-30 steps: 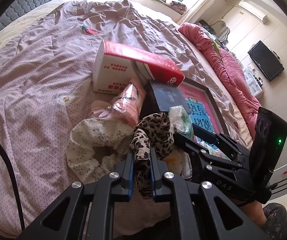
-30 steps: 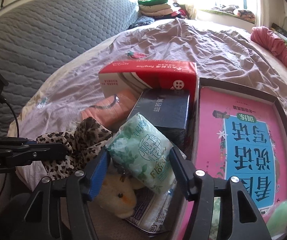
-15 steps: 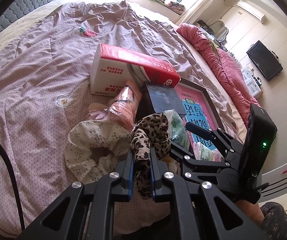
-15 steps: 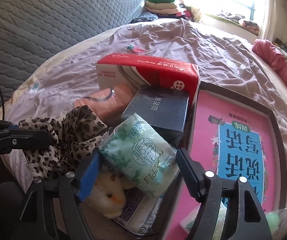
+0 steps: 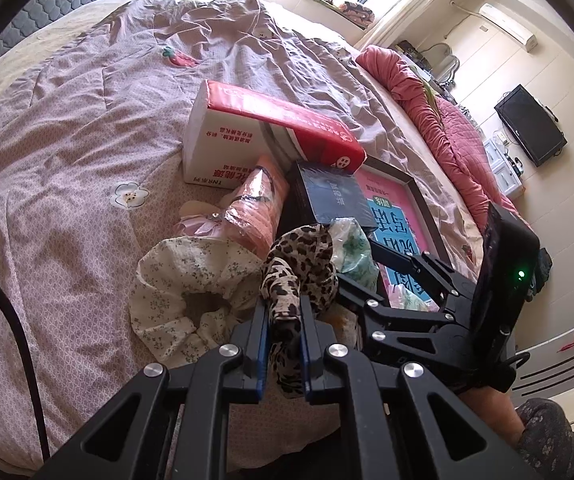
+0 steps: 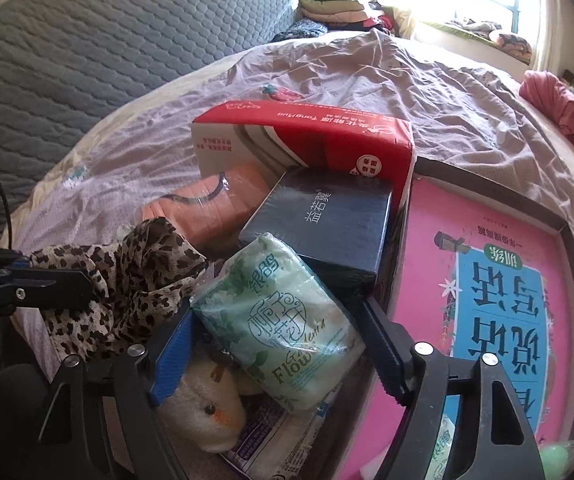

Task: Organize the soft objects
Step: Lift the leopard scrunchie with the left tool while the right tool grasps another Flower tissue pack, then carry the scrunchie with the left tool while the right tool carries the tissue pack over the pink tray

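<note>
My left gripper (image 5: 283,316) is shut on a leopard-print scrunchie (image 5: 303,264), which also shows at the left of the right wrist view (image 6: 127,276). My right gripper (image 6: 277,328) is open, its fingers on either side of a green tissue pack (image 6: 279,316) without visibly pressing it. A cream floral scrunchie (image 5: 183,284) lies on the bed left of the leopard one. A yellow plush toy (image 6: 203,408) lies under the tissue pack. The right gripper also shows in the left wrist view (image 5: 403,280).
A red and white tissue box (image 5: 263,136), a dark blue box (image 6: 323,220), an orange wrapped pack (image 5: 259,208) and a pink book in a dark tray (image 6: 483,292) crowd the bed. A pink quilt (image 5: 439,120) lies at the far right. A grey headboard (image 6: 87,40) stands behind.
The right gripper has opened wider around the green tissue pack and shifted slightly. The left gripper keeps its hold on the leopard scrunchie, barely moved.
</note>
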### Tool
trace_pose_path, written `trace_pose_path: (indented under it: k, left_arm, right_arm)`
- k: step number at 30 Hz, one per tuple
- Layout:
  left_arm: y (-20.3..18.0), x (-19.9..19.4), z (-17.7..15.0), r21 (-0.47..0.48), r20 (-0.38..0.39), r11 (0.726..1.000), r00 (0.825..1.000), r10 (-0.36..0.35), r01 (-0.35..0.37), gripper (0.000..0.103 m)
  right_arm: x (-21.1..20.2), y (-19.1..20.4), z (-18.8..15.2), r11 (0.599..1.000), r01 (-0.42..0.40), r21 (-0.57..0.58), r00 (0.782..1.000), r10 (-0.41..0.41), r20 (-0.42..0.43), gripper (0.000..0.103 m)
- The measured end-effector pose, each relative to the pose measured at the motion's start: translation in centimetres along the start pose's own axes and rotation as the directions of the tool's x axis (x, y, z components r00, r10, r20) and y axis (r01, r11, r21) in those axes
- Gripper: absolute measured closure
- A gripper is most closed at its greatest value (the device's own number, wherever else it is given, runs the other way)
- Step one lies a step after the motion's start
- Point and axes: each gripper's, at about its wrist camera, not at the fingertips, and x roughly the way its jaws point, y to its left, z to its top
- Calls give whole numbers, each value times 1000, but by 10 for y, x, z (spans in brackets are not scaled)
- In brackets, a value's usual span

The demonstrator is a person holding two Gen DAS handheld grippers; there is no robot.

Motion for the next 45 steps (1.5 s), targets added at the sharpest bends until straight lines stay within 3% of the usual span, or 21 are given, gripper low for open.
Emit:
trace_pose_path:
  k: [4,10,22,45]
  left_arm:
    - [-1,-3,0,0,9,1000,1000,-2,2,90]
    - [-7,-11,3,12,28,1000,1000,-4,3,90]
    - [-41,-32,9,77,76,997,997,-9,4,90]
    - [-138,-26,18,239,79,970,995,-60,39,90]
  right_arm:
    - [-10,-6,-2,997,-45,63,999,43,31,33]
    - [-29,-9,-4,993,-41,110,997,33,74,35]
    - [-73,-8,7,993,-36,116,987,18,159,36]
    - [-167,-61,-11,974,47,221,954,-109,278,38]
